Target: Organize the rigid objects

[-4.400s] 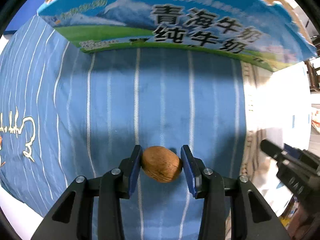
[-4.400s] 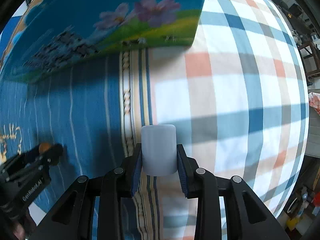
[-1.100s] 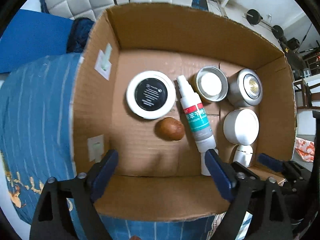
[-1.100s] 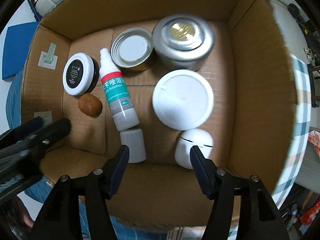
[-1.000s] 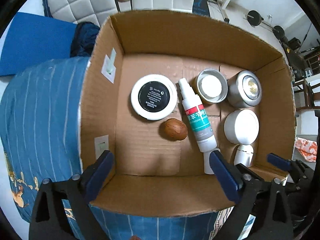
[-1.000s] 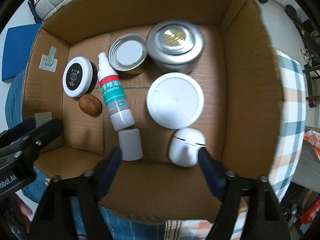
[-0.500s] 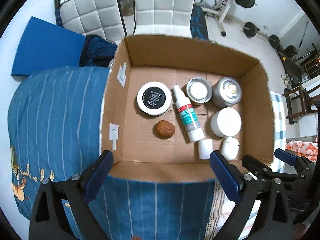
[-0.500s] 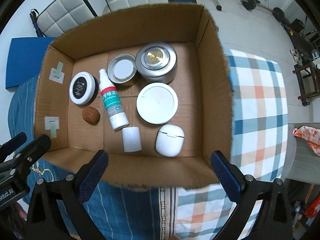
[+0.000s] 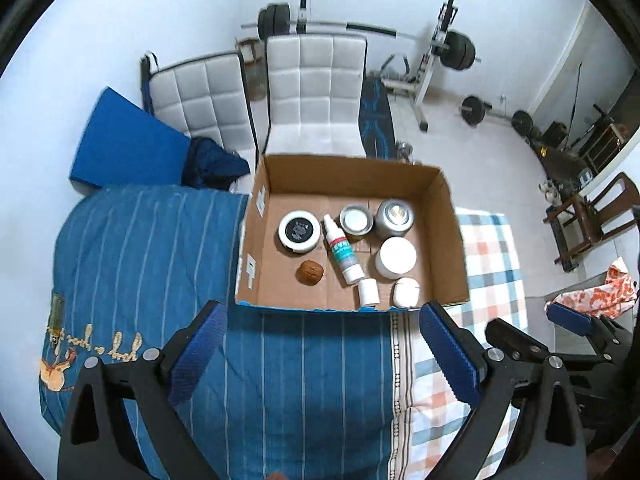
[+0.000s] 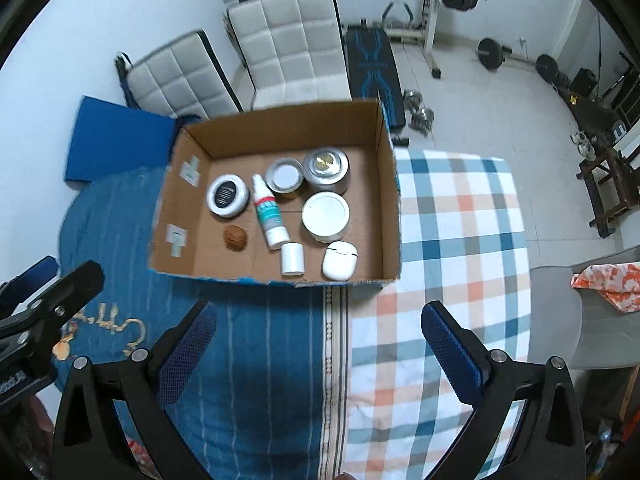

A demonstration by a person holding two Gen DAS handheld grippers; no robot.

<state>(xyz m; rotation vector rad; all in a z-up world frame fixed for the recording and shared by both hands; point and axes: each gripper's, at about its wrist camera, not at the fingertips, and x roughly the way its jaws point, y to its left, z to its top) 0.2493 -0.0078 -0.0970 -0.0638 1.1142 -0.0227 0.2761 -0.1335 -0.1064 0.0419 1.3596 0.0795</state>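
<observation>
Walnut [image 9: 311, 272] and cap [image 9: 368, 292] lie boxed at twelve o'clock, so we judge sorting finished, left gripper [image 9: 324, 354] and right gripper [image 10: 320, 354] wide open, empty.

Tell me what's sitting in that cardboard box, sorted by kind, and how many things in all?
Round tins and jars: 4 (black-lidded jar, open tin, silver tin, white-lidded jar)
Spray bottle: 1
Small white cylinder: 1
White earbud case: 1
Walnut: 1
Total: 8
</observation>
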